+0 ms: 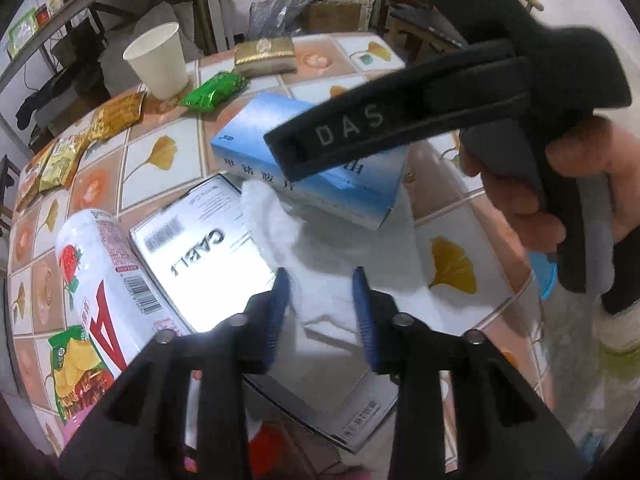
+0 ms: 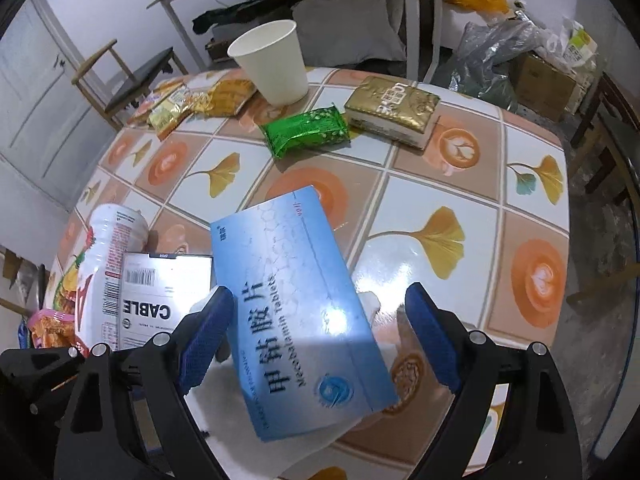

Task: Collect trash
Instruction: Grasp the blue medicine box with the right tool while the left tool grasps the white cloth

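We hold the left gripper (image 1: 322, 312) at the lower centre of its frame, jaws partly apart around a white tissue (image 1: 340, 280), while the right gripper (image 2: 320, 340), jaws wide, straddles the blue medicine box (image 2: 296, 320) without touching it, ready to collect both.

Landmark: flat blue cardboard medicine box (image 2: 296, 316).

- Blue box, top face: large dark Chinese characters "甲钴胺片"; beside them smaller Latin line "Mecobalamin Tablets"; round blue swirl logo near its lower end.
- White flat carton (image 2: 160, 300), touching blue box's left edge: bold black "CABLE", barcode above word; small print unreadable.
- White cylindrical can with strawberry picture (image 1: 100, 276), left of carton: large red "A", barcode; fine red print too small.
- Black gripper finger (image 1: 360, 132), over blue box in left wrist view: pale letters "DAS".
- Gold foil packet (image 2: 392, 108), far beyond blue box: characters, illegible.
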Action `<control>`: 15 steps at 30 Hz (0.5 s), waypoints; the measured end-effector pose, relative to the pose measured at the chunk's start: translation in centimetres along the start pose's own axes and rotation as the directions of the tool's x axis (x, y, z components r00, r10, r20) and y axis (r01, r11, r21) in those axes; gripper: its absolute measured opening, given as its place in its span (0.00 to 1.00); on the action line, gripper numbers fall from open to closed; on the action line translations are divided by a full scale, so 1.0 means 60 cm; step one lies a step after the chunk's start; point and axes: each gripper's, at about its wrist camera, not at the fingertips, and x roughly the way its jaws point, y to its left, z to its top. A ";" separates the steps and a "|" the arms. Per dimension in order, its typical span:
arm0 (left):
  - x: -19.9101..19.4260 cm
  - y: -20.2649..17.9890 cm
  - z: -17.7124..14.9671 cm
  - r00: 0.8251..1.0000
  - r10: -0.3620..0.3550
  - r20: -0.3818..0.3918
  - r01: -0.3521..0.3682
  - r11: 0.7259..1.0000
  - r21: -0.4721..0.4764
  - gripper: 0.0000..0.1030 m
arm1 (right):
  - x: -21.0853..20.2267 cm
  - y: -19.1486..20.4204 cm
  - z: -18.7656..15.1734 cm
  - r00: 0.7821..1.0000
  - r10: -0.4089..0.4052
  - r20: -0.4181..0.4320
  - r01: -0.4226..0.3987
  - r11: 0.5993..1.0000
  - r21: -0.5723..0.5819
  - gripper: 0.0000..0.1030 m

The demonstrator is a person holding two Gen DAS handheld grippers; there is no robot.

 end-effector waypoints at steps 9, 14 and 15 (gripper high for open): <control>-0.002 0.010 0.002 0.999 -0.029 0.017 0.029 0.999 -0.025 0.08 | 0.012 0.013 0.011 1.000 0.008 -0.022 -0.009 0.999 -0.040 0.83; -0.005 0.019 -0.001 0.998 -0.051 0.036 0.052 0.998 -0.045 0.05 | 0.019 0.022 0.012 0.999 0.016 -0.037 -0.018 0.998 -0.054 0.83; -0.006 0.020 -0.001 0.998 -0.053 0.040 0.055 0.997 -0.049 0.05 | 0.020 0.022 0.012 0.999 0.019 -0.041 -0.022 0.998 -0.054 0.83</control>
